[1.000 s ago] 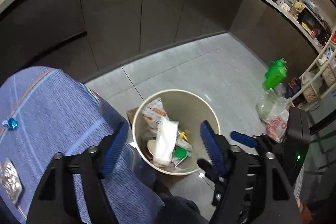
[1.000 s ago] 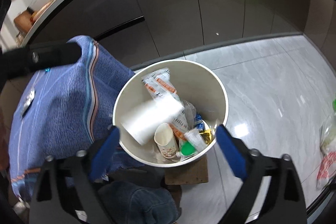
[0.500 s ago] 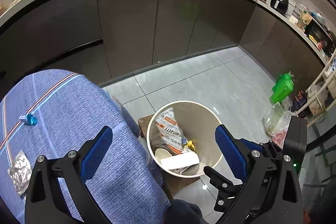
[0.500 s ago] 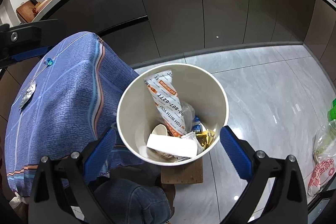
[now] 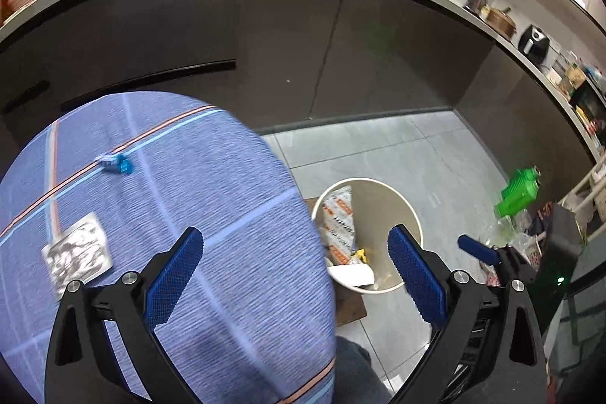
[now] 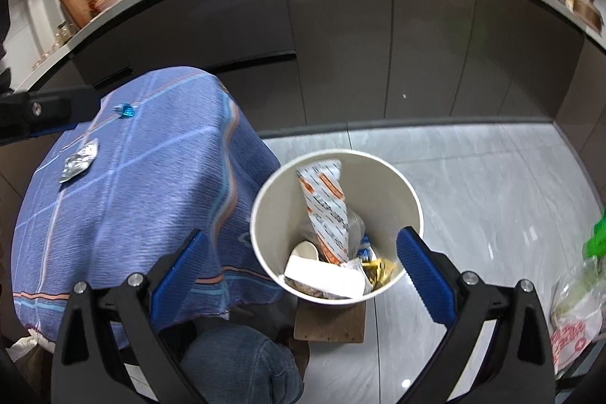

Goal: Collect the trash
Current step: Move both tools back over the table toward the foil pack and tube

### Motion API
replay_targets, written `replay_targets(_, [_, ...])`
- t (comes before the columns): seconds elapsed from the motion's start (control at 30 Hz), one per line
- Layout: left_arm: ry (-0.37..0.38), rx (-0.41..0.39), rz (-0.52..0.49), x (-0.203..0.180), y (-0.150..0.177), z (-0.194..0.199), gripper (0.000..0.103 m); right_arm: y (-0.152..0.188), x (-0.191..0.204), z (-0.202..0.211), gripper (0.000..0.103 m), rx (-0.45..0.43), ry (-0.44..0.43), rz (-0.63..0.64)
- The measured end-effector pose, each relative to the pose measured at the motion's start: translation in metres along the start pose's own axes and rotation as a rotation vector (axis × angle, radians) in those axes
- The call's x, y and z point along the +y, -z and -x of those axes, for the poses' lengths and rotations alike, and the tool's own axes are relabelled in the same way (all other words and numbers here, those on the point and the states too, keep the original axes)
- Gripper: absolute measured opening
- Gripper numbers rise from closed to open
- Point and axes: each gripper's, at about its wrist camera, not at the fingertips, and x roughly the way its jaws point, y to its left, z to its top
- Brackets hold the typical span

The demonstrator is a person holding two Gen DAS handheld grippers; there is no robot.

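A beige trash bin [image 6: 382, 184] stands on the floor beside a table draped in a blue cloth [image 6: 144, 192]. In the bin lie a white paper cup [image 6: 322, 277], an orange-and-white packet [image 6: 325, 207] and other scraps. On the cloth rest a silver foil wrapper [image 5: 77, 254] and a small blue wrapper [image 5: 115, 163]. My left gripper [image 5: 295, 275] hangs open and empty over the table's edge, its jaws as wide as they go. My right gripper [image 6: 301, 252] is open and empty above the bin. The left gripper's arm [image 6: 34, 112] shows at the far left of the right wrist view.
Dark cabinets under a cluttered counter [image 5: 341, 25] close off the far side. A green spray bottle [image 5: 519, 192] and plastic bags [image 6: 575, 309] sit on the floor at right. The bin stands on a wooden board [image 6: 329, 322]. A person's jeans-clad knee [image 6: 242, 366] is below.
The white cup dropped from above the bin and now lies flat inside it. The left jaws spread wider. Both grippers rose, and the left swung toward the table.
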Motion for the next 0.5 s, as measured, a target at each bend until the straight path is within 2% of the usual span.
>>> replay_targets(0.27, [-0.007, -0.020, 0.120, 0.048, 0.017, 0.041, 0.094, -0.013, 0.033, 0.030, 0.099, -0.074, -0.021, 0.063])
replay_targets(0.5, [-0.090, -0.068, 0.161, 0.091, 0.037, 0.084, 0.094, -0.016, 0.058, 0.050, 0.100, -0.152, -0.080, 0.073])
